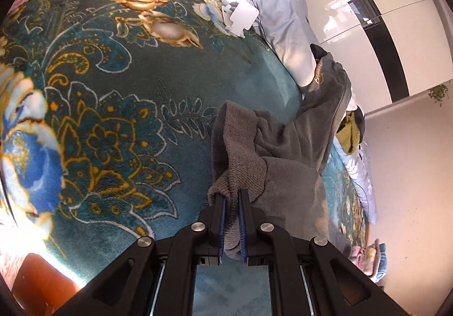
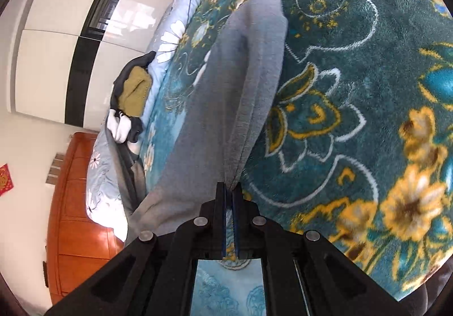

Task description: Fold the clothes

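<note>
Both tongs clamp the grey garment [image 1: 283, 146]: left gripper [image 1: 232, 197] on ribbing, right gripper [image 2: 230, 188] on a seam (thin bite); toward twelve o'clock, it may slip.

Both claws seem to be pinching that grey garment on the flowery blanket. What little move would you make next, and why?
Probably carry the left gripper, shut on the ribbed cuff, toward the end that the right gripper pinches. The grey garment already lies stretched long across the teal blanket, so bringing one end over the other would likely halve it.
</note>
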### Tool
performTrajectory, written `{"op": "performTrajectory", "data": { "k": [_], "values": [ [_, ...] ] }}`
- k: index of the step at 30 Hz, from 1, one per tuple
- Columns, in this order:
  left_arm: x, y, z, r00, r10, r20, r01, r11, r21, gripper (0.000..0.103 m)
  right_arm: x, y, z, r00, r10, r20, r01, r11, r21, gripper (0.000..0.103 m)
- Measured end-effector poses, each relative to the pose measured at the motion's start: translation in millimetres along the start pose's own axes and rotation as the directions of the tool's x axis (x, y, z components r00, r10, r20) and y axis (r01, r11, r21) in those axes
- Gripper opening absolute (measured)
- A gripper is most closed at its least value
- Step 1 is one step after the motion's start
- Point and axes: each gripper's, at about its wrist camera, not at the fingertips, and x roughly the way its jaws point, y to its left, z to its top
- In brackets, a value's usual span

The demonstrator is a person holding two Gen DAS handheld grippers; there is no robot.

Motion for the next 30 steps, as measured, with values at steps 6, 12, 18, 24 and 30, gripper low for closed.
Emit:
{"op": "performTrajectory", "data": {
  "k": [6,12,18,24,30],
  "values": [
    [-5,-1,15,0.996,0.075,0.041,-0.077,0.996,0.051,0.009,8,12,-19,0.999,-0.020,-0.041,0.017,0.997,-0.079,0.004],
    [14,15,7,0.997,0.064,-0.036,-0.064,0.998,0.003,0.013,-10,2,-10,0.997,-0.073,-0.014,0.071,0.991,-0.112,0.007],
    [4,41,14,0.997,0.075,-0.013,-0.076,0.985,-0.154,0.026,-33,-13,43,0.984,-0.137,0.117,0.146,0.987,-0.066,0.041],
    [1,46,18,0.995,0.095,0.014,-0.090,0.973,-0.215,0.034,-22,-30,87,0.979,-0.131,0.159,0.124,0.991,0.052,0.041],
    [24,23,31,0.997,0.074,-0.019,-0.076,0.985,-0.154,0.039,-12,-30,110,0.974,-0.172,0.151,0.163,0.984,0.071,0.015]
  ]
}}
